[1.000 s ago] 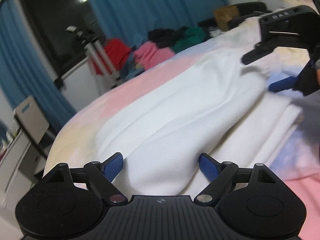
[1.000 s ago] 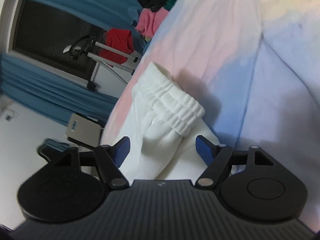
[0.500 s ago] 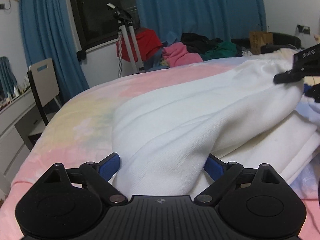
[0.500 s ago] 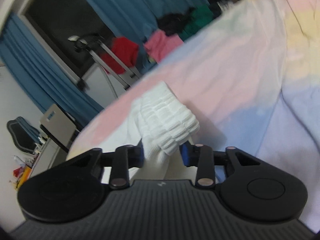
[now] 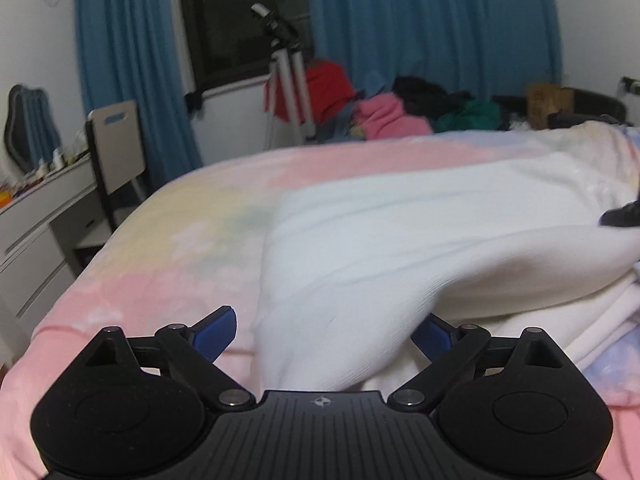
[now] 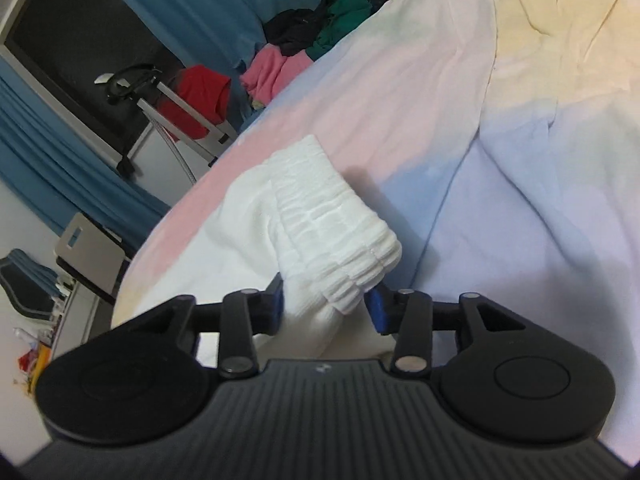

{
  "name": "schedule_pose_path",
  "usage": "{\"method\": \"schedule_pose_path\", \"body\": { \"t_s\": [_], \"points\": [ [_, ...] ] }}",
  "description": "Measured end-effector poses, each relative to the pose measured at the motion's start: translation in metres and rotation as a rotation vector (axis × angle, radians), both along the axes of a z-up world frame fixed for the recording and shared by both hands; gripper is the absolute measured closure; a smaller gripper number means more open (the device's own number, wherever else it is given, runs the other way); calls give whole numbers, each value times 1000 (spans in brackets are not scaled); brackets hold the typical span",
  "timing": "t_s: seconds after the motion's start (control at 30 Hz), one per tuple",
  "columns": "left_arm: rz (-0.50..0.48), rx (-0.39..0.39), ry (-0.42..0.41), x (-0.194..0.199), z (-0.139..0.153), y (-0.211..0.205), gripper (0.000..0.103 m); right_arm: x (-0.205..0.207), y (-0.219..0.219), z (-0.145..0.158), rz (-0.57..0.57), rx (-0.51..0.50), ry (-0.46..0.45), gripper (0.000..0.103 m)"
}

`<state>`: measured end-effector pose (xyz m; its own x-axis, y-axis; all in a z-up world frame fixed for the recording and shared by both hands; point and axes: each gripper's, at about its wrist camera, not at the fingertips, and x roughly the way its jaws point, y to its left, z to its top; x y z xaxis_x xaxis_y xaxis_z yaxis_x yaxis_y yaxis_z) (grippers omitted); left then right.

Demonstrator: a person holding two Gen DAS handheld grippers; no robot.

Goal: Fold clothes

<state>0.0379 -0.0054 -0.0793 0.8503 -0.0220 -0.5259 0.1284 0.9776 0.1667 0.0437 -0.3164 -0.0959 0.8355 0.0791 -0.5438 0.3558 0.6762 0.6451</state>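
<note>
Lying across the pastel bedspread is a white garment, apparently sweatpants with a ribbed elastic cuff, and both grippers are working at its near edge. On the left, the left gripper is spreading its jaws wider, with a raised ridge of the white fabric running between the blue fingers; the left one is standing clear of the cloth, and whether the right one is touching it cannot be told. Farther right, the right gripper is sitting at the gathered cuff, its jaws easing apart while the blue pads are flanking the bunched knit closely enough that it is looking pinched between them. Judging from this, the step in hand is taking hold of the garment's end to carry it over for a fold. The next move is calling for both grippers to be clamping firmly on the fabric and lifting together, keeping the layers aligned so the cuff is not slipping out. Beyond the bed, a pile of clothes is waiting by the blue curtains.
</note>
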Motion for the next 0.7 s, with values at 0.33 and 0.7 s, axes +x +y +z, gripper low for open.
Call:
{"method": "schedule_pose_path", "body": {
  "t_s": [0.33, 0.7],
  "points": [
    [91, -212, 30, -2, 19, 37, 39, 11, 8, -24, 97, 81, 66, 20],
    [0, -145, 14, -19, 37, 33, 76, 11, 20, -12, 125, -27, 75, 19]
  ]
}}
